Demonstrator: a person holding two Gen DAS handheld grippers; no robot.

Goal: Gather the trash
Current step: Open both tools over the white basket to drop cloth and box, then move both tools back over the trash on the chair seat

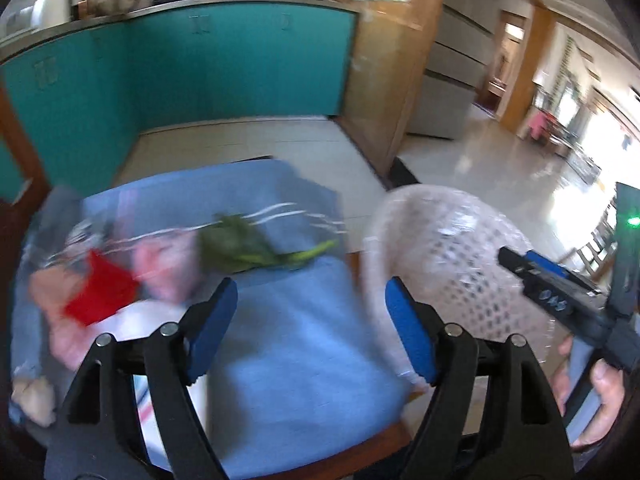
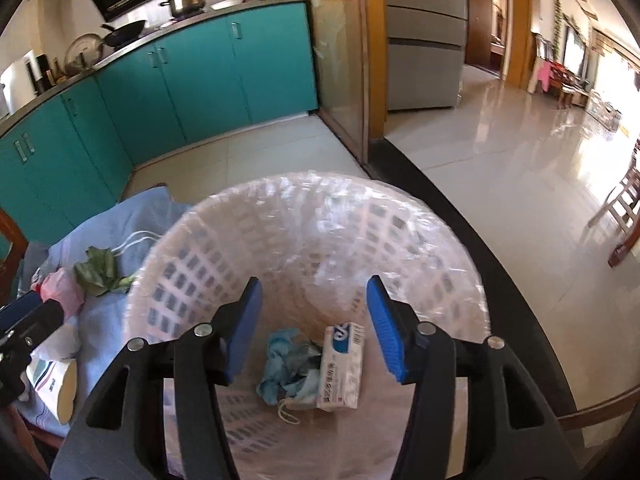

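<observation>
A pale pink lattice waste basket lined with clear plastic stands right of a blue cloth; it also shows in the left wrist view. Inside lie a crumpled blue face mask and a small white and blue carton. My right gripper is open and empty above the basket's mouth. My left gripper is open and empty above the cloth. On the cloth lie green leaves, a pink plastic bag and a red wrapper, all blurred.
A paper cup lies on its side at the cloth's left. Teal kitchen cabinets stand behind. A dark table edge curves right of the basket. Shiny tiled floor stretches to the right.
</observation>
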